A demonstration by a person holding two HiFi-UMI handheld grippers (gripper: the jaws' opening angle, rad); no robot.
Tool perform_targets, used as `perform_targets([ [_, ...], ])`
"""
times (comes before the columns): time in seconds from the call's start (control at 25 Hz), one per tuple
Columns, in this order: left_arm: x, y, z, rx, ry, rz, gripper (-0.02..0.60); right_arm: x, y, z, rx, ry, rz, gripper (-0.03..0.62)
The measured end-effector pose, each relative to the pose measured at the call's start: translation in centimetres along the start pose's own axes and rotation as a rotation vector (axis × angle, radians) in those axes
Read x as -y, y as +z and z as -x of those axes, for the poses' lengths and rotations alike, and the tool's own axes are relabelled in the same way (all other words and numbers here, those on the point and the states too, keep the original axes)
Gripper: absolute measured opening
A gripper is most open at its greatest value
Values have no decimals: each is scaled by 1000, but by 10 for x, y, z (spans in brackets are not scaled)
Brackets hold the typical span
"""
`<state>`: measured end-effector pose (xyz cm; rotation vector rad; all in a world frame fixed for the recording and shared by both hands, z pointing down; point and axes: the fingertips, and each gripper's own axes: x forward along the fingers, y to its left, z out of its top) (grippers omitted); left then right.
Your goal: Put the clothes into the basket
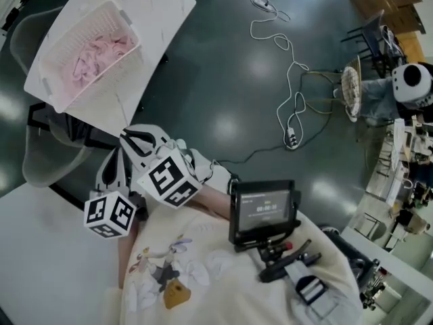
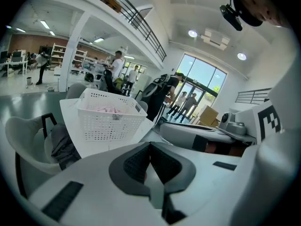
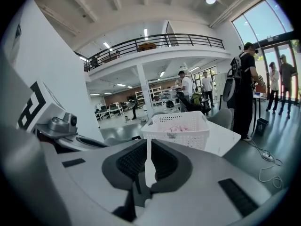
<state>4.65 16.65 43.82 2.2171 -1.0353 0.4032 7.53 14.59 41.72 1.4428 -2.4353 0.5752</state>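
A white perforated basket stands on a white table at the upper left, with pink clothes lying inside it. Both grippers hover close to the person's chest, apart from the table and pointing toward the basket. My left gripper is shut with nothing between its pads. Beside it, my right gripper is also shut and holds nothing. In the left gripper view the basket sits beyond the shut jaws of the left gripper. The right gripper view shows the basket beyond the right gripper.
A grey chair with a dark garment on it stands between the basket table and me. A white cable trails over the dark floor. A screen device hangs at the person's chest. People stand in the background.
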Motion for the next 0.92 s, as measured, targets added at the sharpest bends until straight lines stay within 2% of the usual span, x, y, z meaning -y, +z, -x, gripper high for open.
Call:
perform_targets([
  [0.2, 7, 12, 1, 46, -31, -7, 9, -3, 12, 14, 38, -24, 49, 31],
  [0.4, 8, 7, 5, 31, -47, -11, 9, -8, 10, 20, 31, -36, 57, 29],
  [0.92, -1, 11, 7, 36, -22, -25, 9, -5, 8, 16, 38, -29, 50, 29],
])
